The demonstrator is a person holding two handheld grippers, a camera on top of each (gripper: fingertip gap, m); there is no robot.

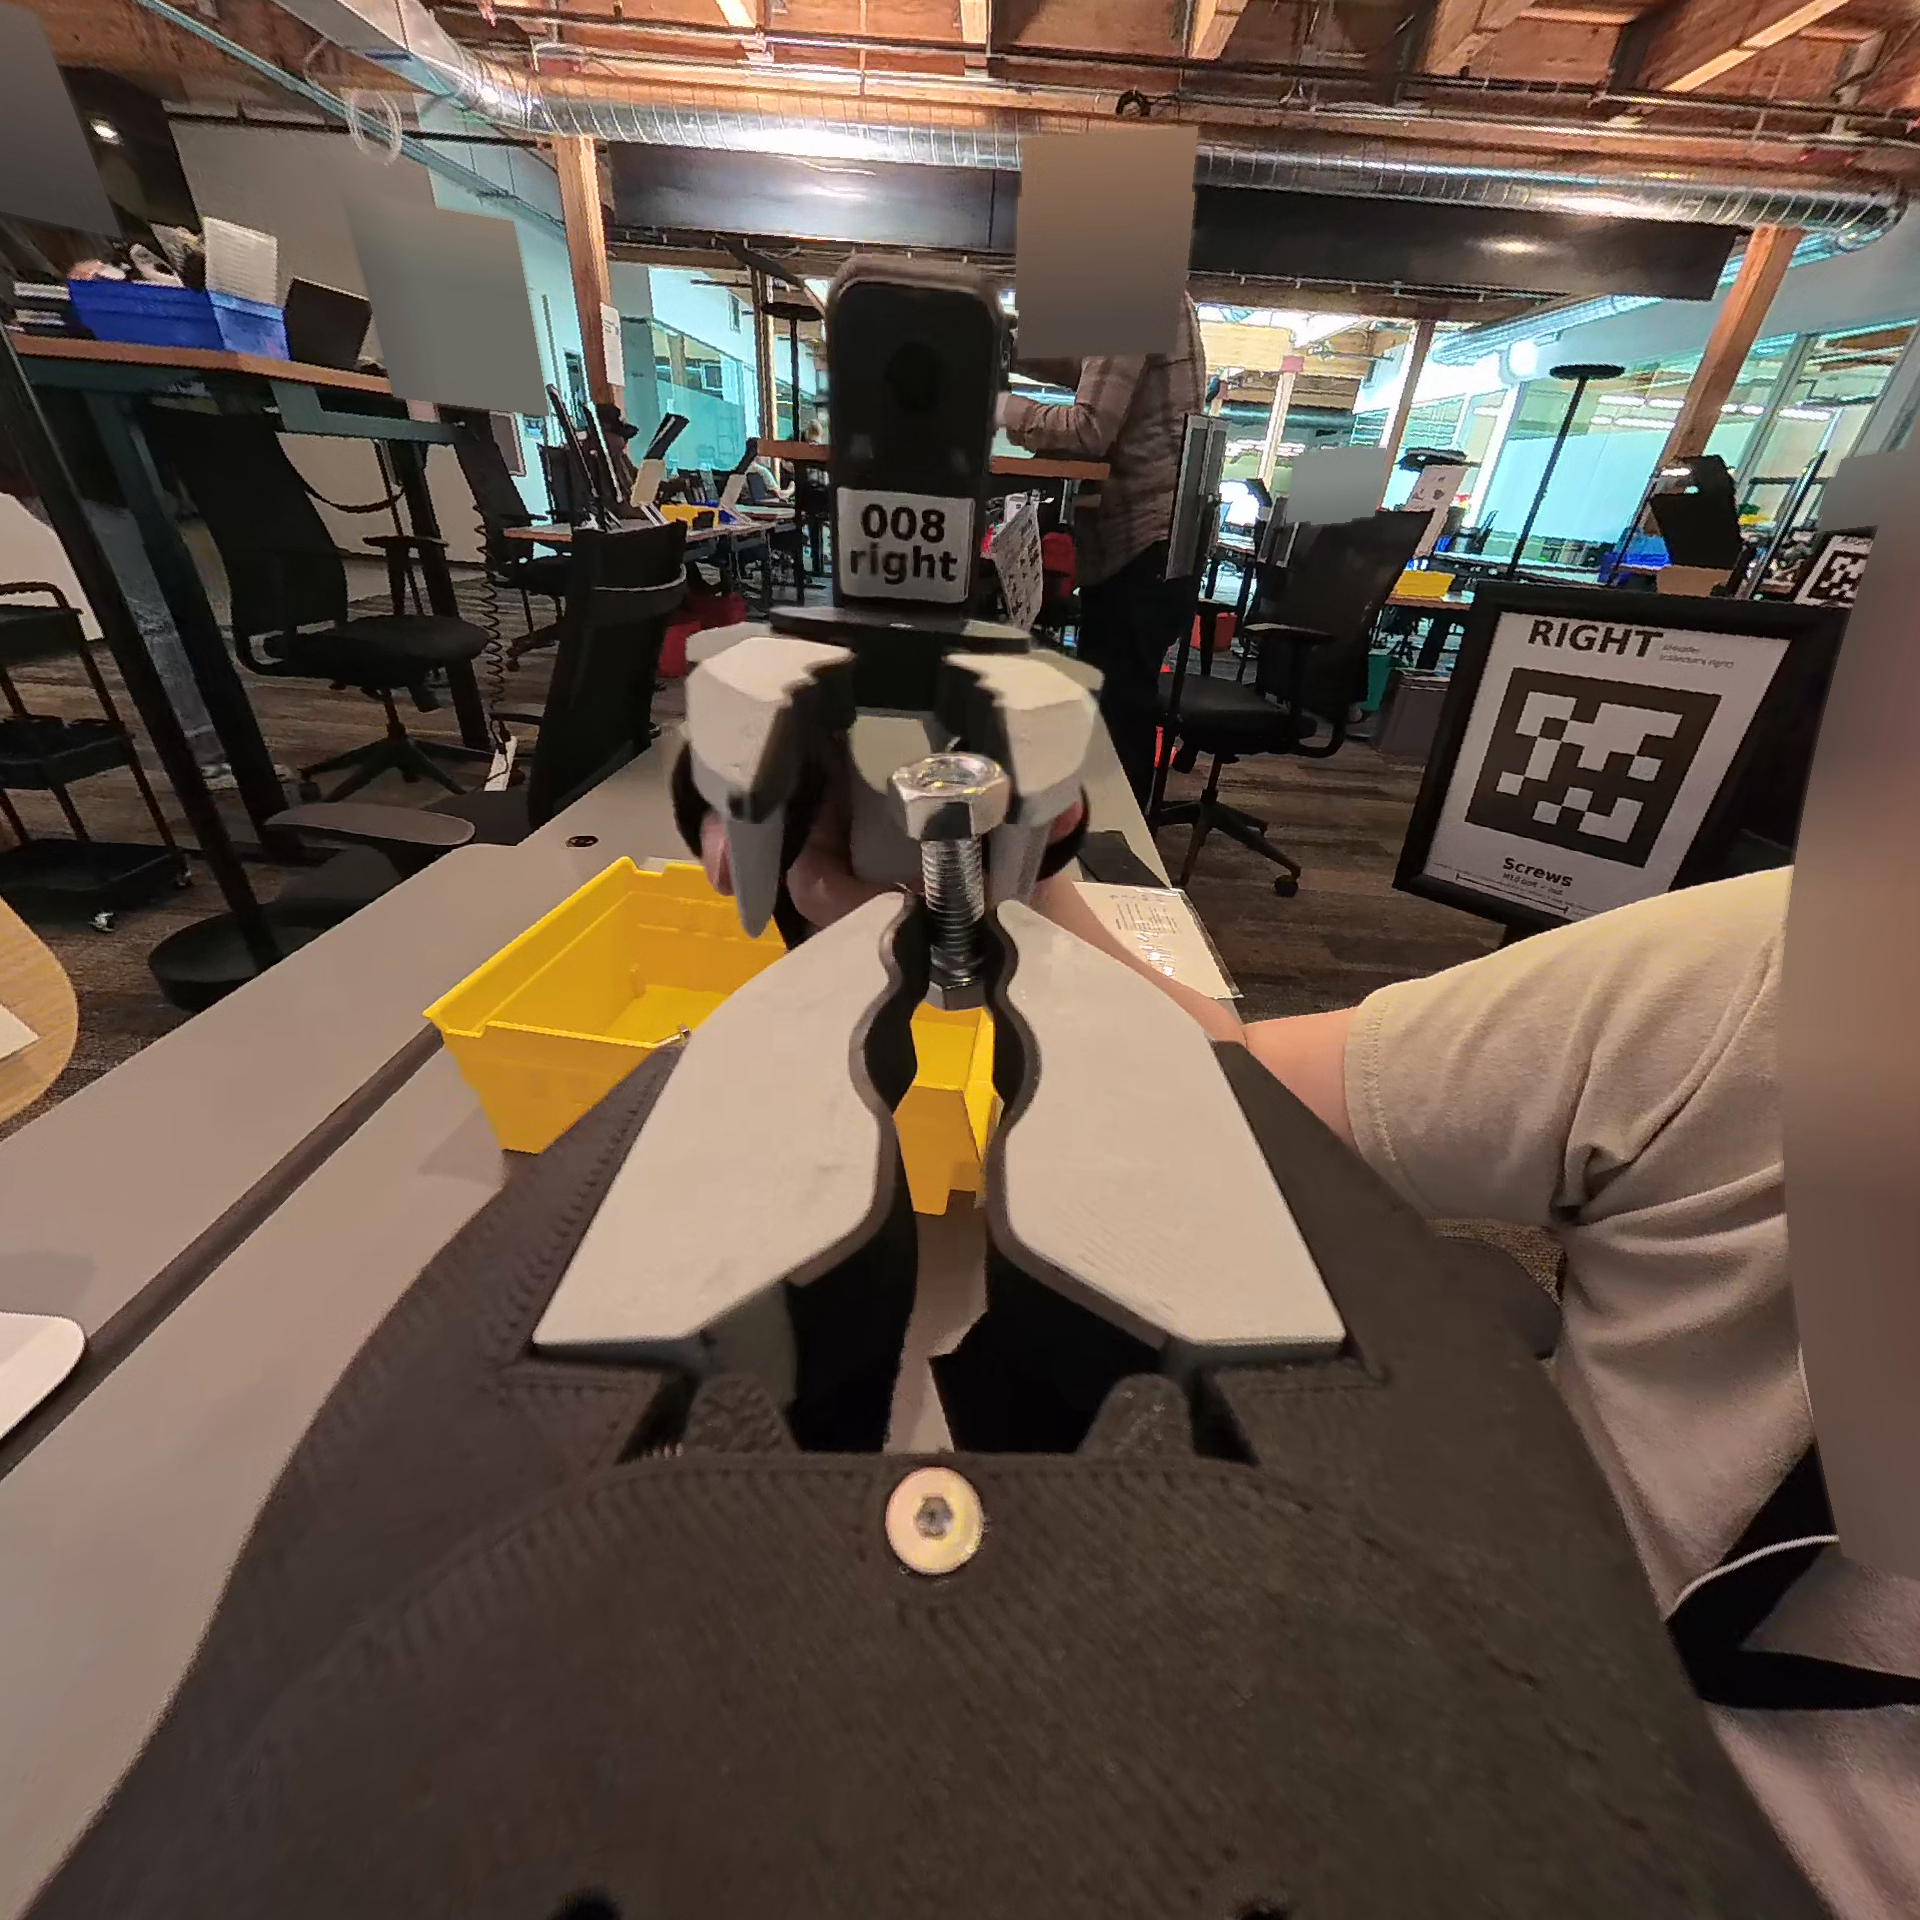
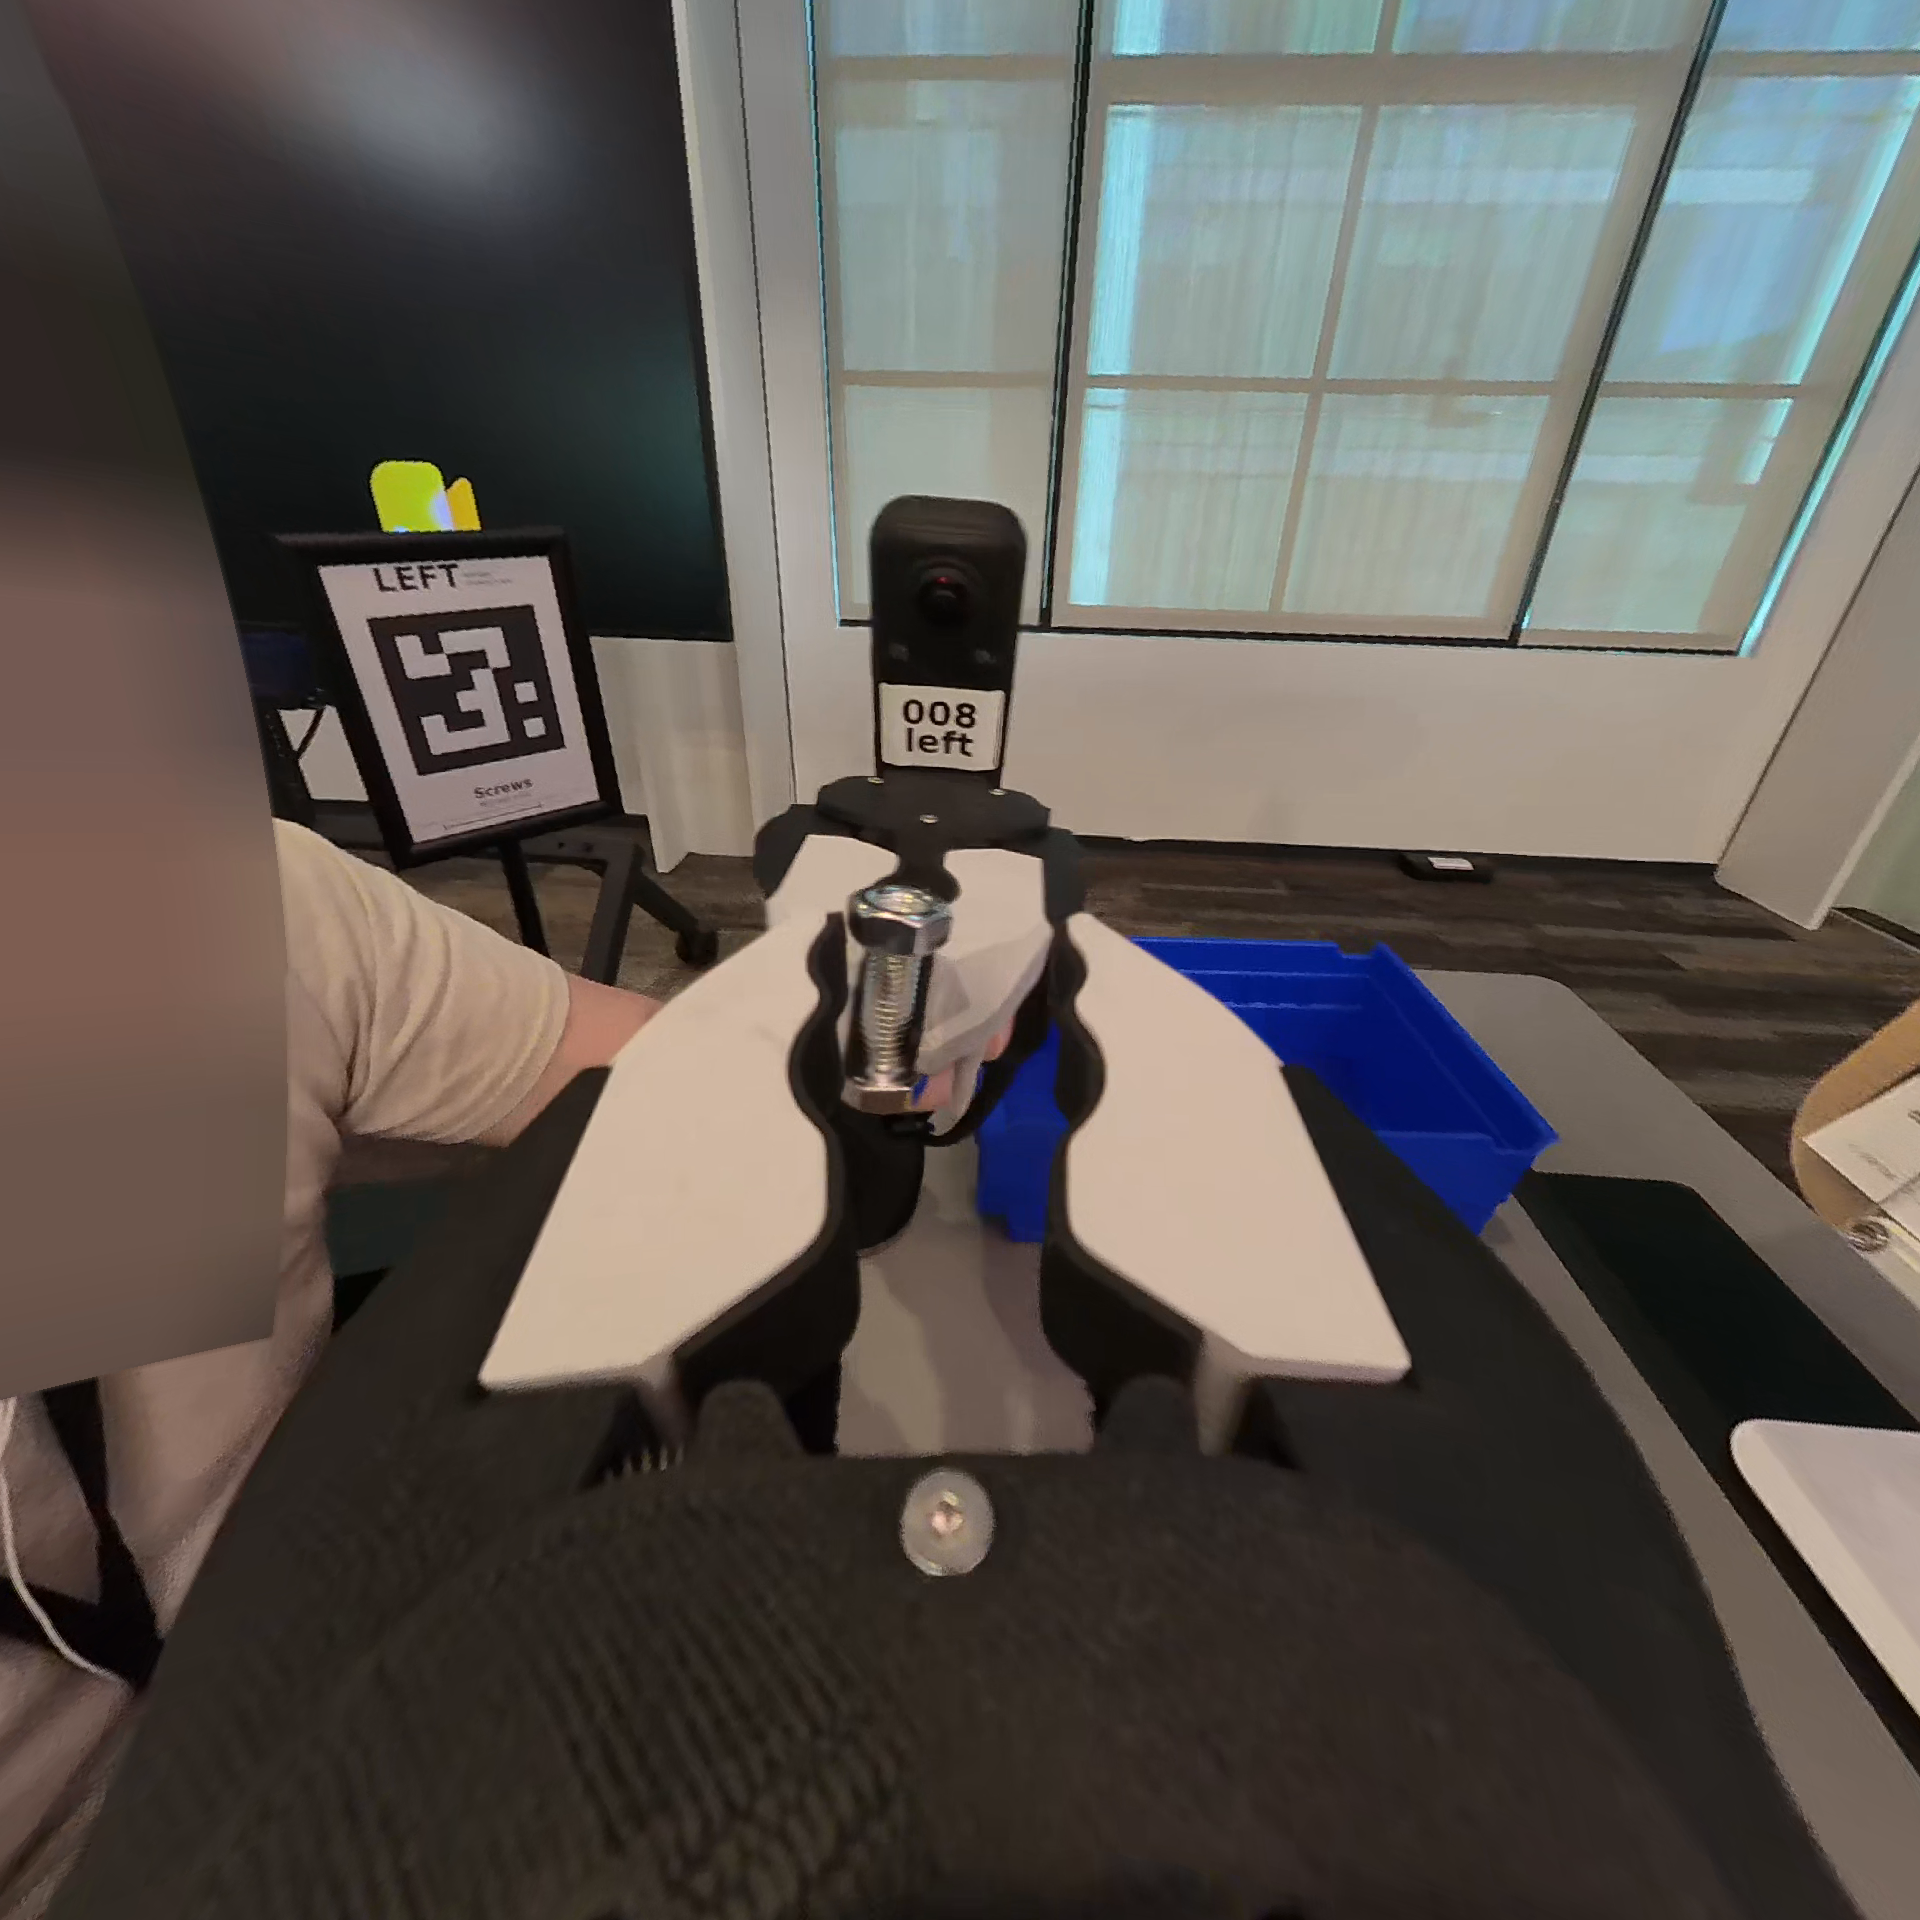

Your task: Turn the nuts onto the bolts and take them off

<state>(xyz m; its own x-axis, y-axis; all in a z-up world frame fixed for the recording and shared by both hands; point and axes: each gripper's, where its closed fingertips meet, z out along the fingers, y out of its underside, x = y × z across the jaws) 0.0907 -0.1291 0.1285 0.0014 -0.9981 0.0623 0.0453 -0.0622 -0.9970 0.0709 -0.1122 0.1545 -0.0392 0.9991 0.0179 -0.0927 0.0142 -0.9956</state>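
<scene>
A silver bolt (image 1: 951, 894) stands upright in the air over the grey table (image 1: 260, 1091). A hex nut (image 1: 948, 795) sits on its top end, and its head is at the bottom. My left gripper (image 1: 951, 925) is shut on the bolt's lower end. My right gripper (image 2: 951, 935) is open. Bolt (image 2: 883, 1003) and nut (image 2: 899, 914) stand between its jaws, close against the left finger (image 2: 727, 1091). In the left wrist view the right gripper (image 1: 894, 769) faces me just behind the nut. The left gripper's fingers (image 2: 997, 977) show behind the bolt in the right wrist view.
A yellow bin (image 1: 582, 1018) sits on the table below the left gripper. A blue bin (image 2: 1351, 1049) sits below the right one. Framed marker signs (image 1: 1600, 748) (image 2: 468, 686) stand on either side. The person's arm (image 1: 1558, 1143) is close by. Papers (image 2: 1870, 1153) lie at the table's edge. Left and right tips are no more than a few centimetres apart.
</scene>
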